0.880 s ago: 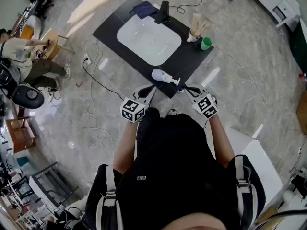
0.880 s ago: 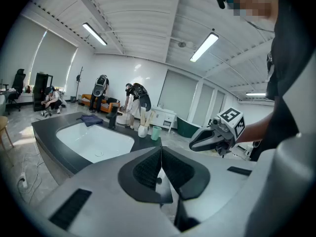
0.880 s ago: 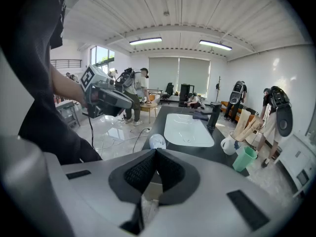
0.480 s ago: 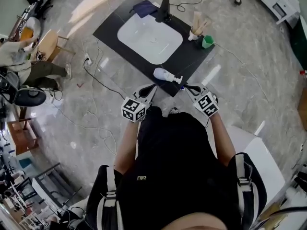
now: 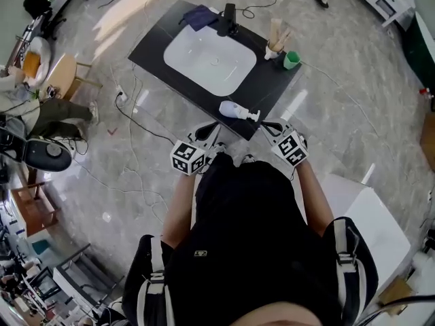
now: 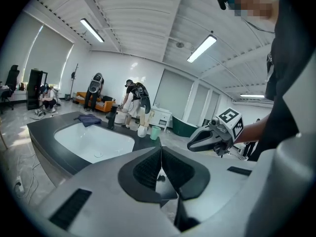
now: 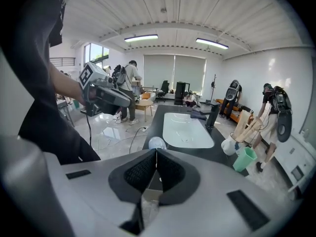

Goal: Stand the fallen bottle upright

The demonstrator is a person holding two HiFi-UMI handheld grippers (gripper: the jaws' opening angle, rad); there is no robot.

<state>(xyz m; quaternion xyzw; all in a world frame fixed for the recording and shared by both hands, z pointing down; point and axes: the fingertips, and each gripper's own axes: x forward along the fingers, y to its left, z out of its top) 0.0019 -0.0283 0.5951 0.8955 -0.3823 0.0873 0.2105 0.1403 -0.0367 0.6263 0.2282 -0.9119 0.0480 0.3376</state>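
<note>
Right gripper (image 5: pixel 267 125), closed, sits near the fallen bottle (image 5: pixel 233 110).

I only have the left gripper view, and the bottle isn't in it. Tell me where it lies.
Observer: The bottle lies on its side at the near edge of the black counter, with its cap end toward the head view's right.
Operator: Now the right side's state.
Observer: The right hand-held gripper is shut, with nothing between its jaws.
Operator: Say what it faces.
Observer: Its own view shows the bottle just beyond its tips.
</note>
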